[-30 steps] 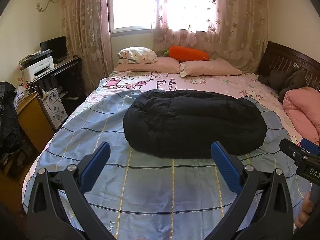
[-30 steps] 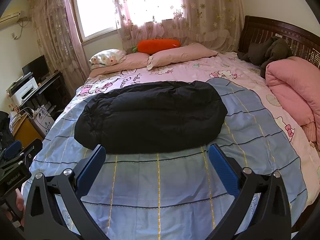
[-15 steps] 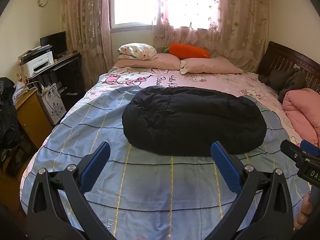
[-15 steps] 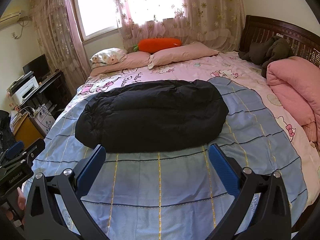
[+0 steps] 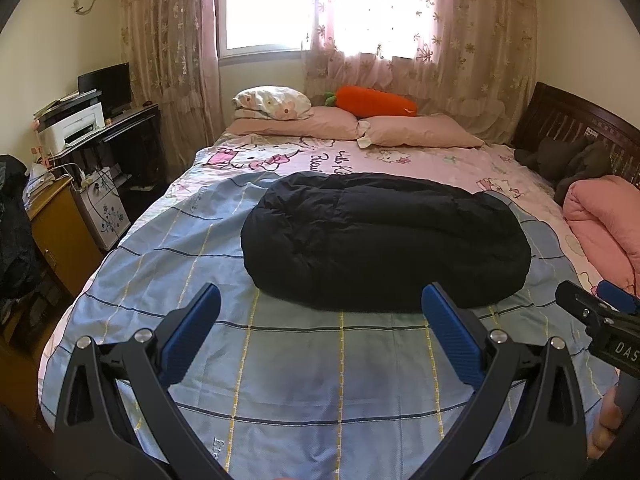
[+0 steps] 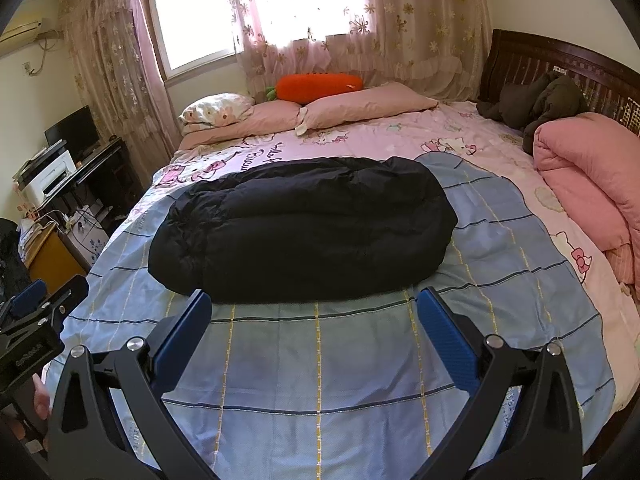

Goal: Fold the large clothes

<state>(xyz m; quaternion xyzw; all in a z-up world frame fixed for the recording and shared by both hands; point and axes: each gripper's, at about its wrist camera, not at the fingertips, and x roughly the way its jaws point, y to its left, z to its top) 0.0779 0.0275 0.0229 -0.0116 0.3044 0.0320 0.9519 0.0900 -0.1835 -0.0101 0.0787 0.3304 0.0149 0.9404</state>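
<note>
A black padded coat lay folded into a rounded bundle in the middle of the blue checked sheet on the bed. The left gripper and right gripper hovered near it, jaws spread wide, gripping nothing.

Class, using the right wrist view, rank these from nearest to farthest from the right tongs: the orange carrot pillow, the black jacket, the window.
1. Black jacket, mid-bed, just ahead of the right tongs.
2. Carrot pillow, on the pillows at the far end.
3. Window, behind the curtains.
</note>
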